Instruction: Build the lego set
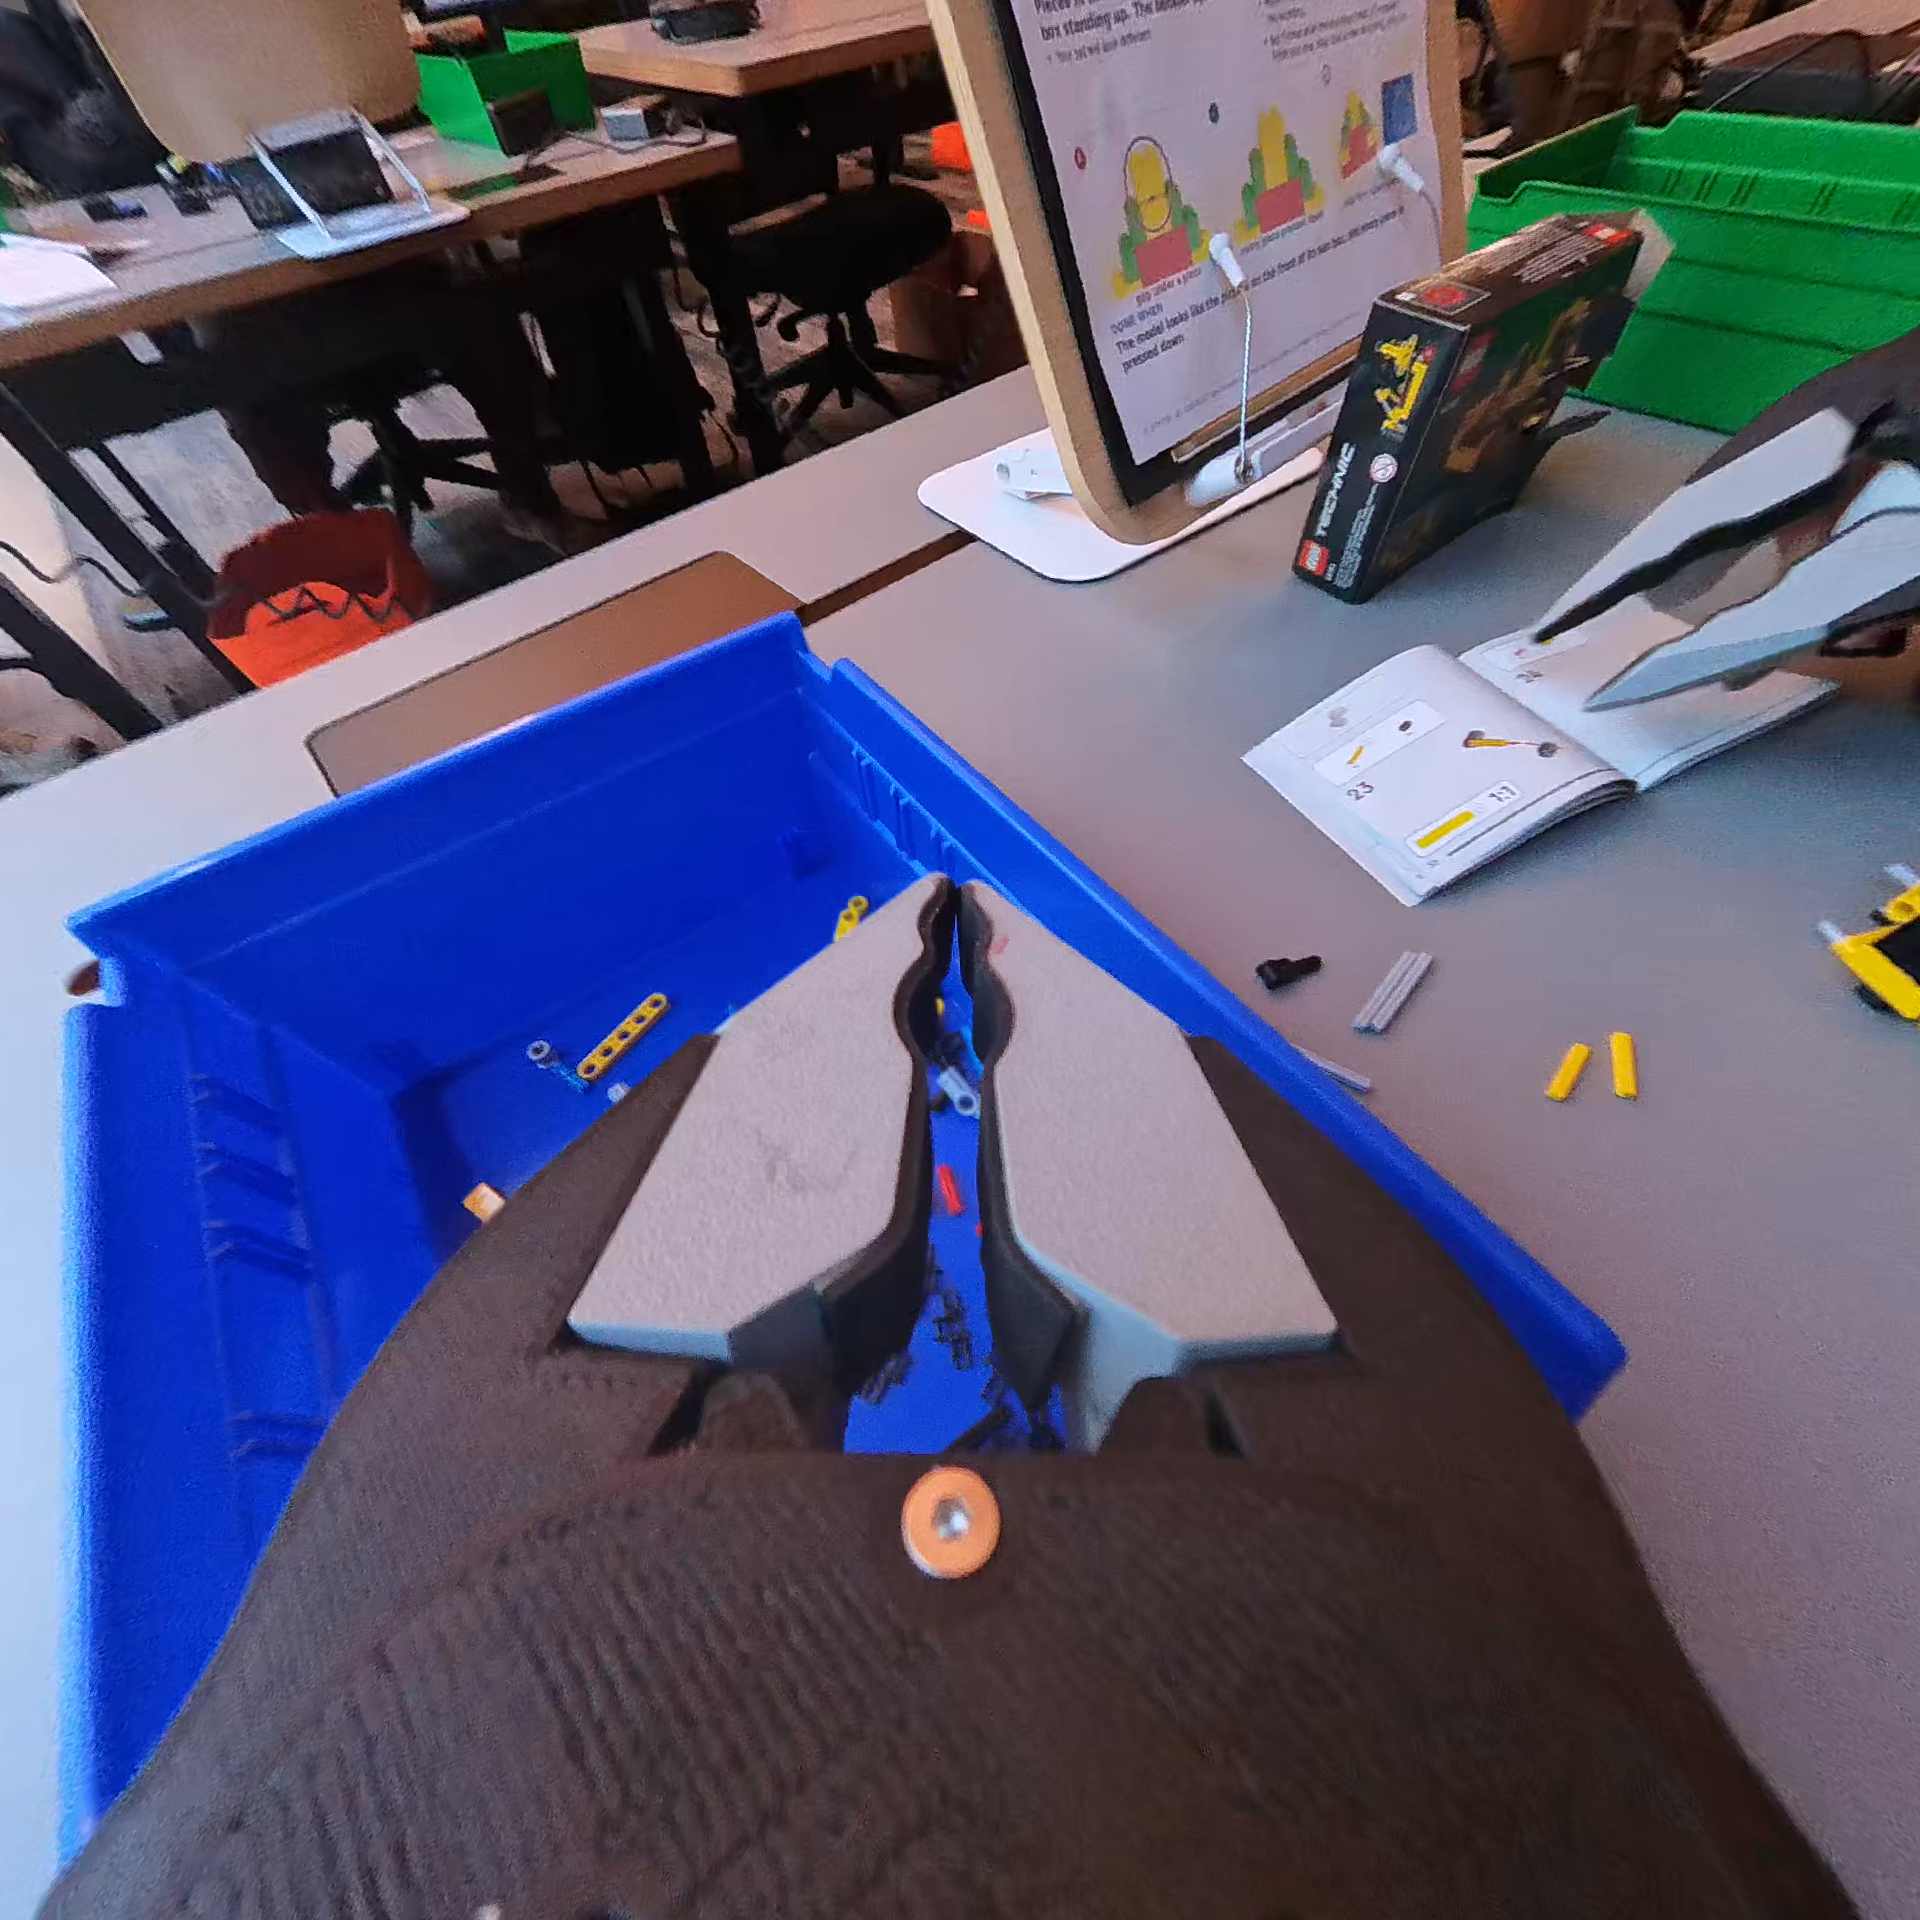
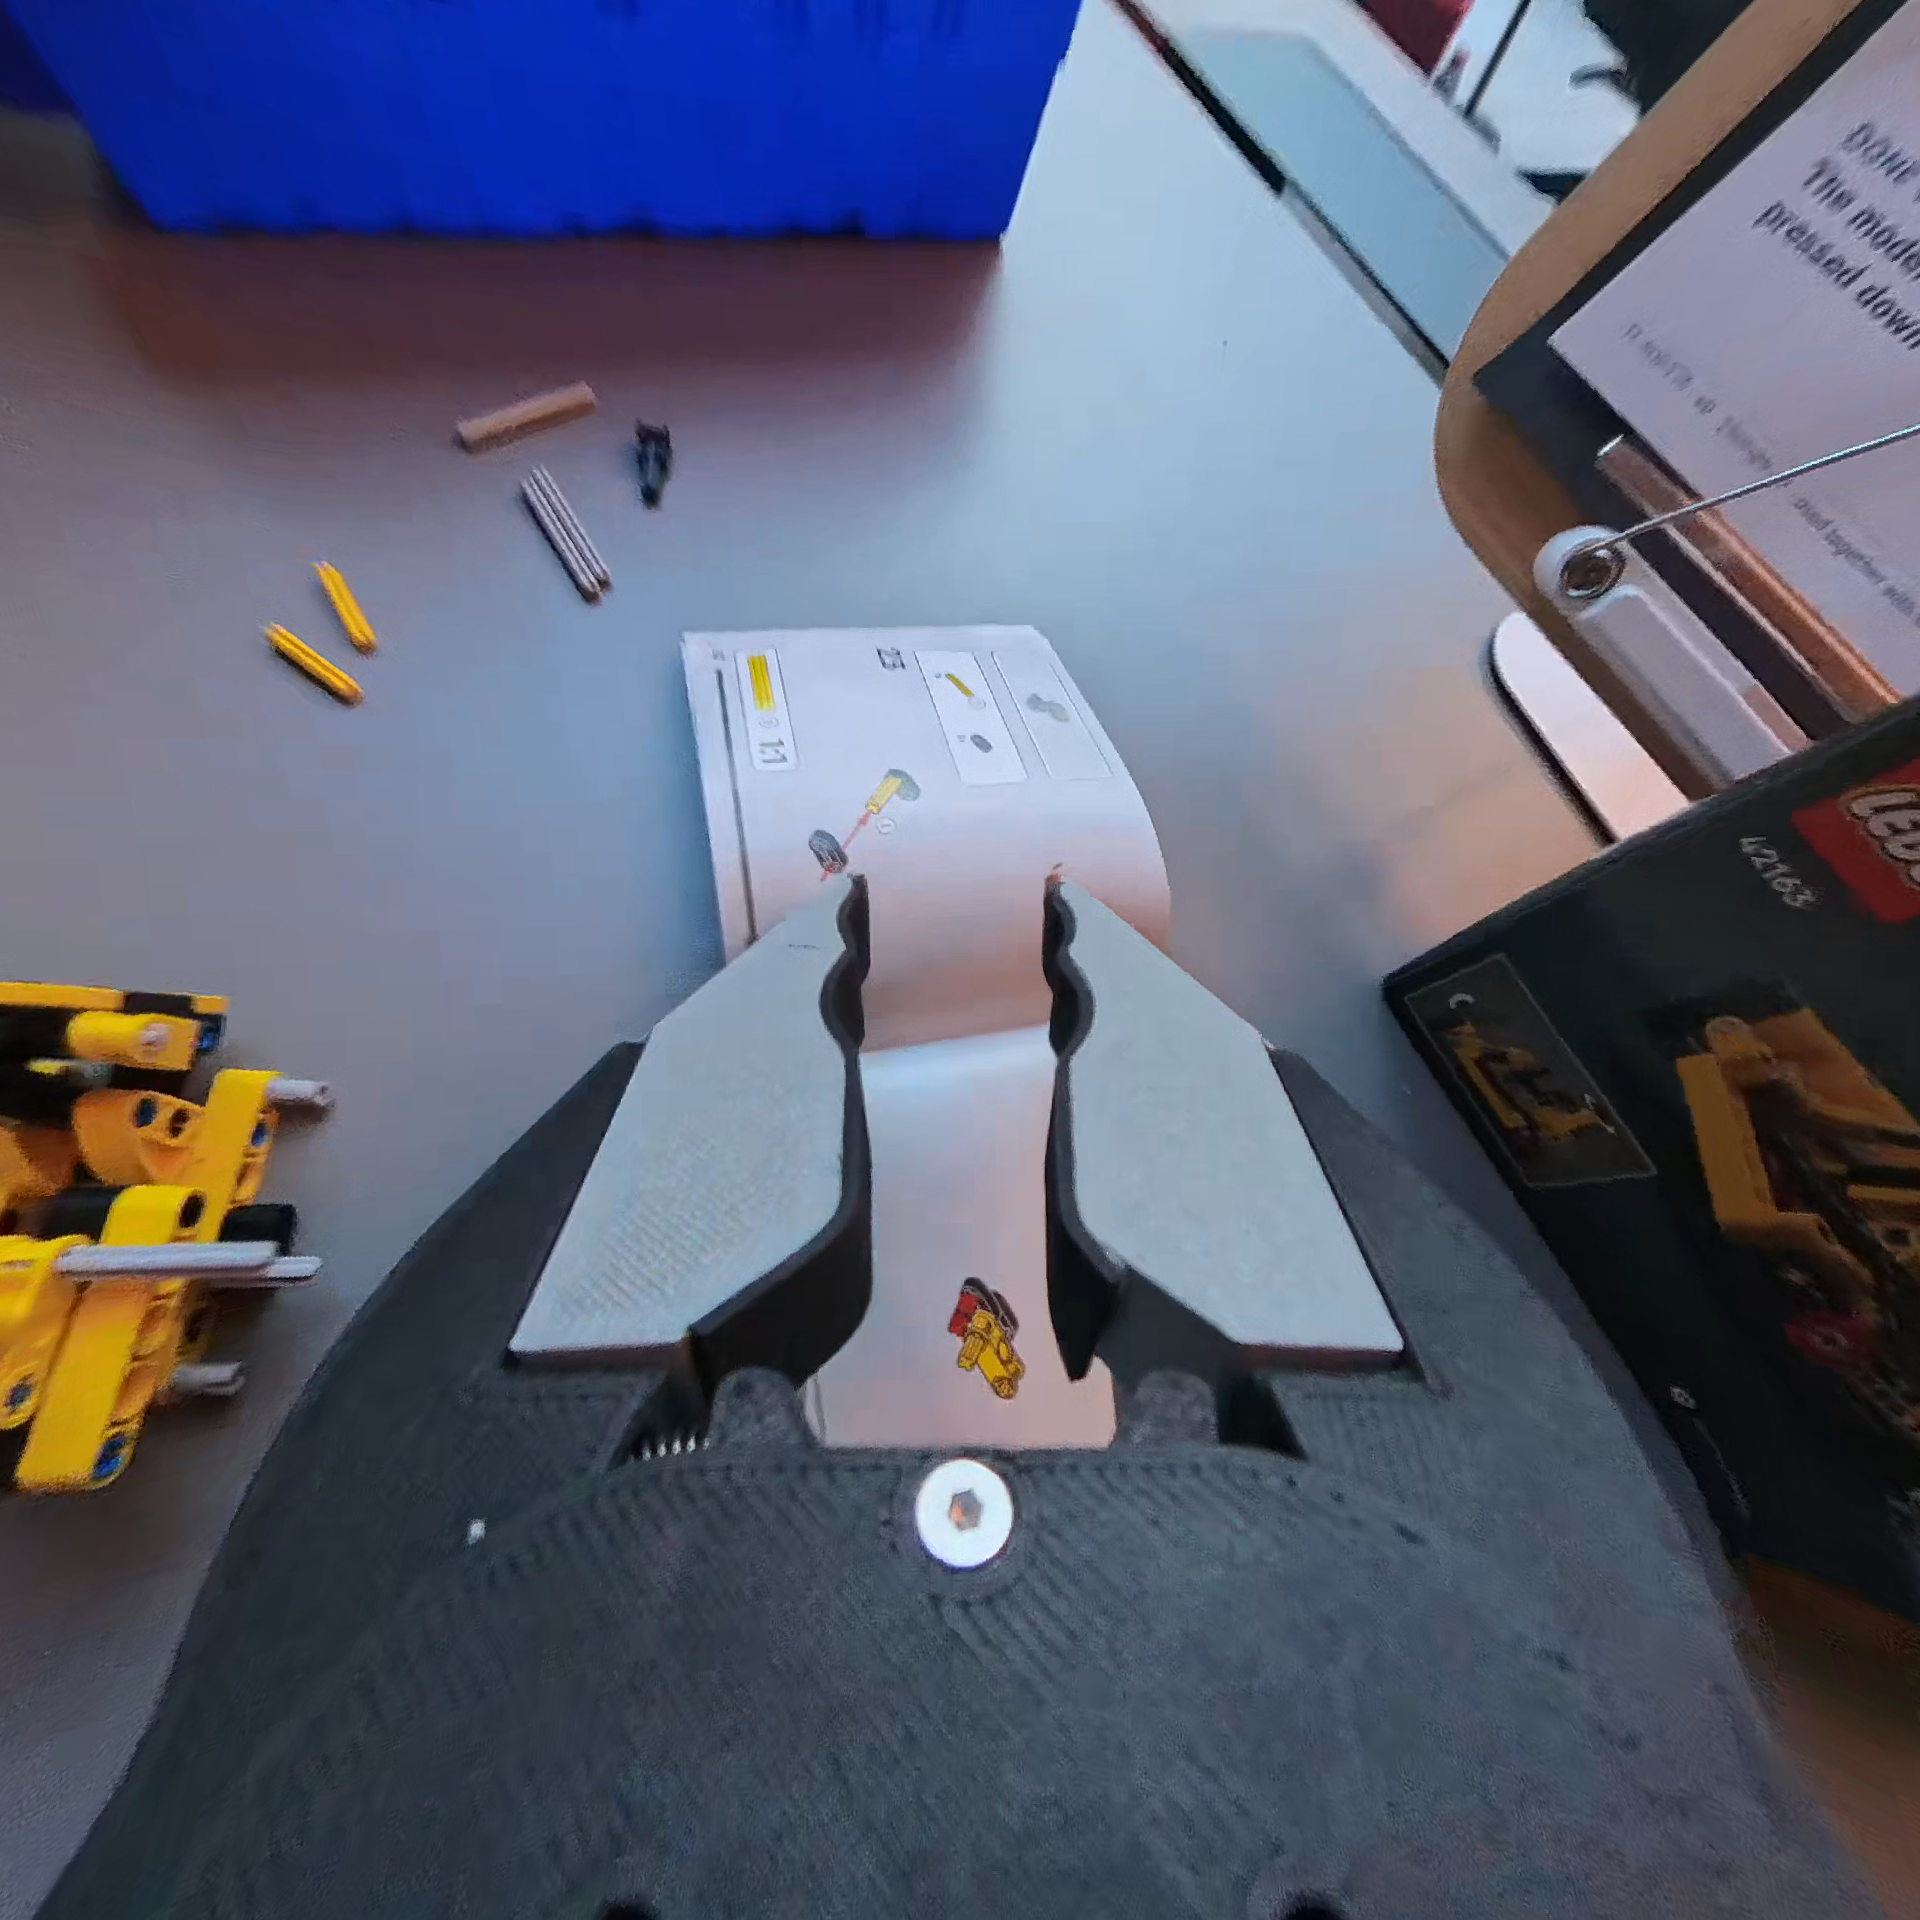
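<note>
Left wrist view
Left gripper (image 1: 954, 902): hanging over the blue bin (image 1: 499, 852) at frame centre, tips pressed together, nothing seen between them.
Blue bin: occupying the left and centre; loose pieces are lying on its floor, among them a yellow holed beam (image 1: 621, 1036).
Booklet (image 1: 1496, 758): lying open on the grey table (image 1: 1714, 1299) at right of centre.
Right gripper (image 1: 1558, 665): reaching in from the right edge, tips resting over the booklet's far page.
Yellow rods (image 1: 1595, 1067): two lying on the table right of the bin, near a grey rod (image 1: 1392, 992) and a black pin (image 1: 1286, 971).
Black box (image 1: 1455, 416): standing at upper right, beside a stand holding a printed sheet (image 1: 1226, 208).

Right wrist view
Right gripper (image 2: 954, 894): released, fingers spread apart, hovering over the booklet (image 2: 935, 748) at frame centre.
Yellow model (image 2: 114, 1226): sitting partly built at the left edge, on the table.
Yellow rods (image 2: 327, 644): lying at upper left, close to the grey rod (image 2: 566, 545) and black pin (image 2: 651, 457).
Blue bin (image 2: 540, 114): filling the top left.
Black box (image 2: 1704, 1164): standing at the right edge.
</note>
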Demonstrator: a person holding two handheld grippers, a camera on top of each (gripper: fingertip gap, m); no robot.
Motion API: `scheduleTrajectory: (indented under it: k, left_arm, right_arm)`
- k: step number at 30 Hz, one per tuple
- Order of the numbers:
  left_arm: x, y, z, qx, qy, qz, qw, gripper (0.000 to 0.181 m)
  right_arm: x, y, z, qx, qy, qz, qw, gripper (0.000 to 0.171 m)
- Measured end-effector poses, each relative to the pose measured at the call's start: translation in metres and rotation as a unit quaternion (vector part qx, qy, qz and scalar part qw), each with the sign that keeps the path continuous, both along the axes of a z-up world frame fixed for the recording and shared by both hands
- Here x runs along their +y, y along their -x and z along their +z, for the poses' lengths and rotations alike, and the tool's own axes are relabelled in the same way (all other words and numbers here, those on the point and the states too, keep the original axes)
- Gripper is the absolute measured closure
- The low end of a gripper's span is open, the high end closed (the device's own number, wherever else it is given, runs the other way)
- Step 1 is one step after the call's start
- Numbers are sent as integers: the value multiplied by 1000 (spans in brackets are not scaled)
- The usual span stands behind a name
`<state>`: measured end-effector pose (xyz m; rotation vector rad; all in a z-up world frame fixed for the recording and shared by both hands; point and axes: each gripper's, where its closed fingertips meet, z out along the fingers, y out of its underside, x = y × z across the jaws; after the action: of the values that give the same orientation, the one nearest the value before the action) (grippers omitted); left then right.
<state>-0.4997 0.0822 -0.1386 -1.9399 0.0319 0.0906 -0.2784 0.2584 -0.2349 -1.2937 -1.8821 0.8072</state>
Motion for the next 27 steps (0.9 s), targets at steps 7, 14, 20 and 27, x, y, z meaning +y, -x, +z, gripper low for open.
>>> scheduleTrajectory:
  k: [7, 14, 20, 27]
  left_arm:
    - [-1, 12, 10, 8, -41, 26, 999, 181]
    - [-4, 29, 6, 12, -38, 53, 998, 181]
    - [-2, 30, -1, 18, -26, 52, 998, 181]
    - [-1, 32, -6, 17, -17, 52, 998, 181]
  right_arm:
    - [-13, -16, 40, 79, 107, 50, 990, 138]
    - [-26, -17, -19, -53, 13, 58, 997, 114]
    - [-30, -9, -34, -66, -53, 61, 995, 144]
    - [-38, -12, -37, -82, 32, 87, 992, 141]
